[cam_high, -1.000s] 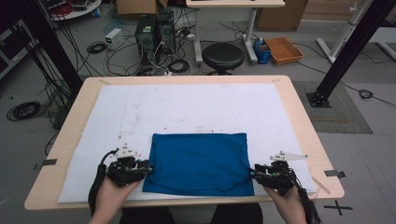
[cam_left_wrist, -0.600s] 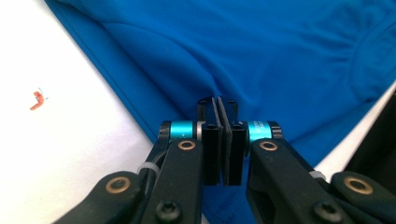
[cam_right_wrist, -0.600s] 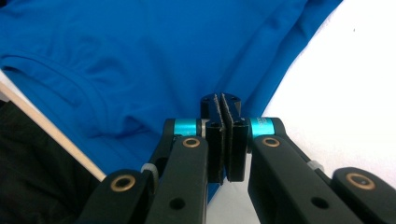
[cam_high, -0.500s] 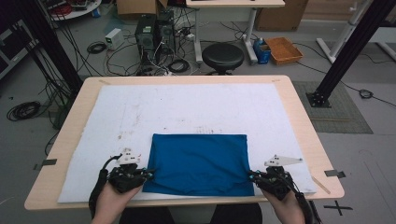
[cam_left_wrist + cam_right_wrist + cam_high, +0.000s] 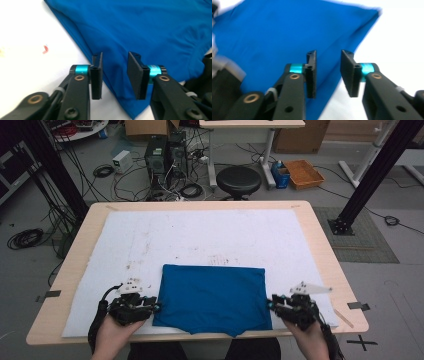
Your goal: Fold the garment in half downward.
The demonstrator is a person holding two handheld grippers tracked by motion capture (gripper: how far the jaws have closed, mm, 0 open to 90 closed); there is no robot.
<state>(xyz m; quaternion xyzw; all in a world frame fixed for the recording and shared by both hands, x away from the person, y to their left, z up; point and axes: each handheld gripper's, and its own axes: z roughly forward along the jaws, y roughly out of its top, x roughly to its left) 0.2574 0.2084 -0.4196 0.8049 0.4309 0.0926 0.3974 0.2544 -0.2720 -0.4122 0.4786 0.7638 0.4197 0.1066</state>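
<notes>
A blue folded cloth (image 5: 212, 295) lies flat on the white sheet near the table's front edge. My left gripper (image 5: 156, 307) sits at the cloth's near left corner. In the left gripper view, my left gripper (image 5: 115, 72) has just been opening; the cloth's edge (image 5: 150, 30) runs under the gap, and the pads do not press it. My right gripper (image 5: 270, 304) sits at the near right corner. In the right gripper view, my right gripper (image 5: 328, 73) has also just been opening, with the cloth's edge (image 5: 274, 37) beneath the gap and free of the pads.
A white sheet (image 5: 200, 235) covers most of the wooden table (image 5: 320, 250). Beyond the far edge stand a black stool (image 5: 239, 179), computer towers (image 5: 165, 152) with tangled cables, and an orange tray (image 5: 304, 172). A black frame post (image 5: 372, 170) rises at the right.
Both hands stay at the cloth's near corners with only a slight shift. The cloth lies where it was.
</notes>
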